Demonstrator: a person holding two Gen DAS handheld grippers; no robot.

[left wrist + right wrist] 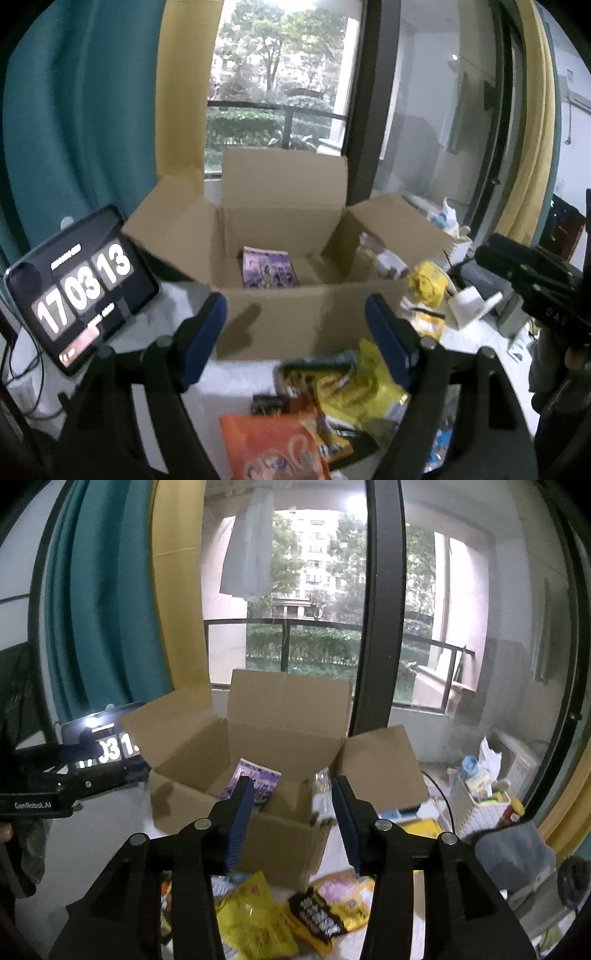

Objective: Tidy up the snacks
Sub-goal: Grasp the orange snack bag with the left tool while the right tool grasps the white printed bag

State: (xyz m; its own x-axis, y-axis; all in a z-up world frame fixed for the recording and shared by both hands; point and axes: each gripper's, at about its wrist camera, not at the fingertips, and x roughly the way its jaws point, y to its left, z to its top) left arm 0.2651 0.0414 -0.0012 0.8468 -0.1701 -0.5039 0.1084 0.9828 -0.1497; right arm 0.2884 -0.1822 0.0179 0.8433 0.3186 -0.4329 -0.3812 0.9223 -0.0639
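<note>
A lived-in home room is showing: teal and yellow curtains (110,602) are hanging beside a glass balcony door (376,627), with laundry (247,546) drying outside and apartment buildings (317,554) standing beyond.

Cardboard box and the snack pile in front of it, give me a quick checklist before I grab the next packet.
1. Cardboard box flaps open: ok.
2. Room left in the box, only a purple packet inside: ok.
3. Left gripper jaws open and empty: ok.
4. Right gripper jaws open and empty: ok.
5. Snacks within view, yellow packet and orange packet on the table: ok.
6. Which packet lies free of the others: cannot tell.
</note>
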